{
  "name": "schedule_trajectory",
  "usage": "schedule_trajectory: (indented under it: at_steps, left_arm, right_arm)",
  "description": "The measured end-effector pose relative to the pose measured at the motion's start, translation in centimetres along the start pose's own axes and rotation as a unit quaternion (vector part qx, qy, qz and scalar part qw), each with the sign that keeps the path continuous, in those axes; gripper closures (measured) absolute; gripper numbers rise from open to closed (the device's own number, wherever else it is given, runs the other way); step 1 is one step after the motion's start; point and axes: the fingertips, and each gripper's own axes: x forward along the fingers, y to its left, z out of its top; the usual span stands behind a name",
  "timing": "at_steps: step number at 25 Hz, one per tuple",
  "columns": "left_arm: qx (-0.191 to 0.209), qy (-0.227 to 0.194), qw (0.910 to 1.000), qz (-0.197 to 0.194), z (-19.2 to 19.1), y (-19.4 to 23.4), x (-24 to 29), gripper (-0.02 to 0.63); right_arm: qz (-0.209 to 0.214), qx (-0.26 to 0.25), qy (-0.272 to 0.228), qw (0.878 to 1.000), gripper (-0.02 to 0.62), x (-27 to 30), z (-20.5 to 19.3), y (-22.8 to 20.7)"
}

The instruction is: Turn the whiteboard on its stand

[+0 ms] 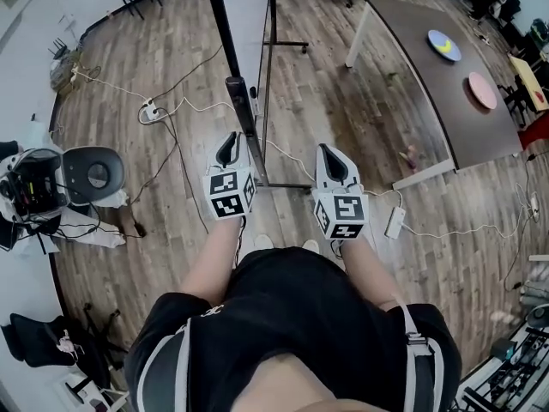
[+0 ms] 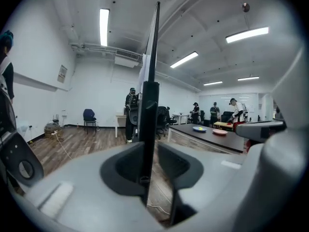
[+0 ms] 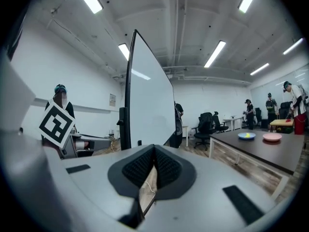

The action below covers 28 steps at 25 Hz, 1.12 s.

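From the head view the whiteboard (image 1: 220, 20) shows edge-on as a thin dark strip, its stand's foot bar (image 1: 287, 185) on the wooden floor. My left gripper (image 1: 230, 150) sits at the board's black side frame (image 1: 243, 110). In the left gripper view that black frame (image 2: 150, 110) runs straight down between the jaws, and the left gripper (image 2: 146, 178) is shut on it. My right gripper (image 1: 333, 168) hovers to the right, apart from the board. In the right gripper view the white board face (image 3: 150, 105) stands ahead-left, and the right gripper (image 3: 153, 164) is shut with nothing in it.
A long dark table (image 1: 429, 101) with two plates stands at the right. Cables and a power strip (image 1: 153, 110) lie on the floor to the left, another strip (image 1: 395, 221) to the right. An office chair (image 1: 90, 174) is at the left. Several people stand at the far end of the room.
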Motion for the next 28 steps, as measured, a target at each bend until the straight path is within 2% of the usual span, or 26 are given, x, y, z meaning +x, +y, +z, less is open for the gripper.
schedule_trajectory:
  at_steps: [1,2,6,12,17,24,28]
  left_arm:
    - [0.001,0.003,0.9999,-0.01,0.0,-0.2,0.6,0.449]
    - [0.002,0.006,0.9998,-0.019,-0.1,-0.4,1.1,0.397]
    - [0.013,0.012,0.9996,-0.023,-0.1,-0.4,2.9,0.397]
    - [0.01,0.009,0.9997,0.021,0.6,1.4,5.8,0.387]
    - [0.015,0.015,0.9989,0.042,0.9,2.0,7.1,0.383]
    - [0.023,0.035,0.9984,0.038,0.8,1.9,9.1,0.402]
    - [0.028,0.031,0.9986,0.031,0.8,1.6,8.9,0.405]
  right_arm:
    - [-0.002,0.002,0.002,1.0,0.591,0.1,-0.1,-0.3]
    - [-0.004,0.005,0.005,1.0,0.591,0.1,-0.3,-0.6]
    - [-0.014,0.005,0.004,1.0,0.591,-0.3,-0.2,-1.4]
    - [-0.045,0.009,0.006,0.999,0.591,-1.1,-0.2,-3.8]
    - [-0.06,0.018,0.006,0.998,0.591,-2.2,-0.4,-5.0]
    - [-0.069,0.026,0.008,0.997,0.591,-2.1,-0.7,-6.2]
    - [-0.069,0.027,0.012,0.997,0.591,-2.4,-1.0,-6.5]
